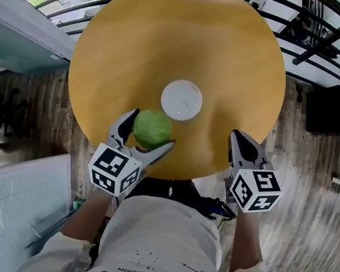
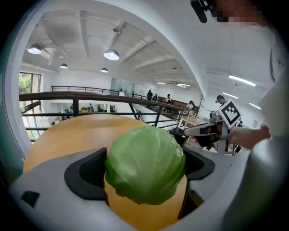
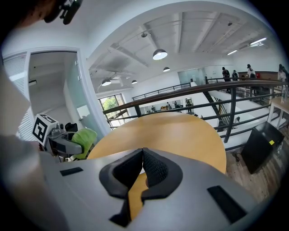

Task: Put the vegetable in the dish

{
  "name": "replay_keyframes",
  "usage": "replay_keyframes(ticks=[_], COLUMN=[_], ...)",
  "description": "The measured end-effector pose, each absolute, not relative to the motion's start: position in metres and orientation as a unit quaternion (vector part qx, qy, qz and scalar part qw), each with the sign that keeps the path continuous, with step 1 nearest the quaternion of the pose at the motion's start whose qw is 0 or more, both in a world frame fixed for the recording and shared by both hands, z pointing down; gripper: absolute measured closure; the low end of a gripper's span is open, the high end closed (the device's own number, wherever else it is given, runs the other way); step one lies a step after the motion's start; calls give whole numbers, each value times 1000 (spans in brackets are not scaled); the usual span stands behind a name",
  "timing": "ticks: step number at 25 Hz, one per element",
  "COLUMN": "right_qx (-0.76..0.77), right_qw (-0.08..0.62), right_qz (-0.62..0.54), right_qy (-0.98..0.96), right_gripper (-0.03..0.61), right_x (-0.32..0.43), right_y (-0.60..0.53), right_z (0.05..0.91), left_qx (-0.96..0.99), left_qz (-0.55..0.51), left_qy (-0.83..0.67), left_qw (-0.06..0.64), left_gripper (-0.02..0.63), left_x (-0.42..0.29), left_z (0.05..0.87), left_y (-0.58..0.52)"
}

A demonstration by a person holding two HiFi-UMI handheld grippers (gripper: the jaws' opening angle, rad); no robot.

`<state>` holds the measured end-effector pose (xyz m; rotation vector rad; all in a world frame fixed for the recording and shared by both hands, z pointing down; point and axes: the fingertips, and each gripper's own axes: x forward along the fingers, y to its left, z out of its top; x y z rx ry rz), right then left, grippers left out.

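vegetable: green cabbage [image 1: 152, 129], nearly round, no clear long axis, over the near edge of the tabletop [image 1: 140, 43], just near-left of the white dish [image 1: 181, 100] | left hand-held gripper [image 1: 150, 131]: jaws clamped on the cabbage's sides, pointing far | right hand-held gripper [image 1: 237, 137]: jaws pressed together, empty, pointing far, at near-right edge

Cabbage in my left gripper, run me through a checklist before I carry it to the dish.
1. Cabbage clamped between the jaws of the left gripper: ok.
2. Dish empty, just beyond the cabbage: ok.
3. Table bare between cabbage and dish: ok.
4. Right gripper shut, empty, off to the side of the dish: ok.
5. Cabbage lifted off the table: cannot tell.
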<state>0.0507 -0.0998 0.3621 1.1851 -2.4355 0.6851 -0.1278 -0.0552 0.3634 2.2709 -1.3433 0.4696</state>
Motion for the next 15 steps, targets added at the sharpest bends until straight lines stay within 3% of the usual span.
replay_keyframes(ticks=[15], right_qx=[411], right_qw=[189], right_qz=[267], right_qy=[-851], right_gripper=[554], right_x=[50], right_y=[-138], right_z=[405], left_qx=[822], left_qz=[223], left_qy=[-466], left_qw=[239], left_gripper=[114], left_x=[-113], left_z=[425], left_y=[-112])
